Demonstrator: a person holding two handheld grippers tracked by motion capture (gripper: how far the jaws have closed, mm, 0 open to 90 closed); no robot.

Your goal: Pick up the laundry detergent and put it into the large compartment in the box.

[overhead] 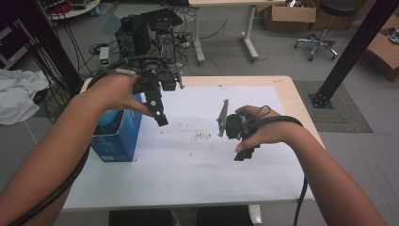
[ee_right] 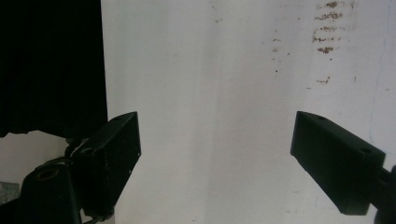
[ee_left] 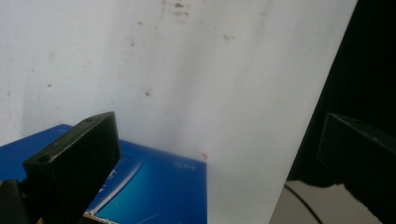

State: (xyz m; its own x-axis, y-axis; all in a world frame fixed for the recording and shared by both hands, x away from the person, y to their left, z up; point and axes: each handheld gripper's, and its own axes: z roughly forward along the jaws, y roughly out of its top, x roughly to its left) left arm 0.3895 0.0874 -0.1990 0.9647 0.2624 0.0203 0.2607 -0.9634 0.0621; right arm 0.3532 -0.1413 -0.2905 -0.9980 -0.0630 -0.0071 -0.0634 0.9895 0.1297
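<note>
A blue carton (overhead: pixel 120 139) stands upright near the table's left edge, its top open with something pale blue inside. A person's left hand holds my left gripper (overhead: pixel 160 117) in the air just right of the carton, pointing down. In the left gripper view the left gripper (ee_left: pixel 217 140) is open, with the carton (ee_left: pixel 159 186) below and the white sheet behind. The right hand holds my right gripper (overhead: pixel 244 153) low over the right half of the white sheet (overhead: pixel 188 165). In the right gripper view the right gripper (ee_right: pixel 215 140) stands open over bare sheet.
Small brown stains (overhead: pixel 202 136) mark the middle of the sheet. Beyond the table's far edge are a computer tower (overhead: pixel 141 33) and cables. A black post (overhead: pixel 348 52) rises at the right, and a white cloth (overhead: pixel 19 94) lies at the left.
</note>
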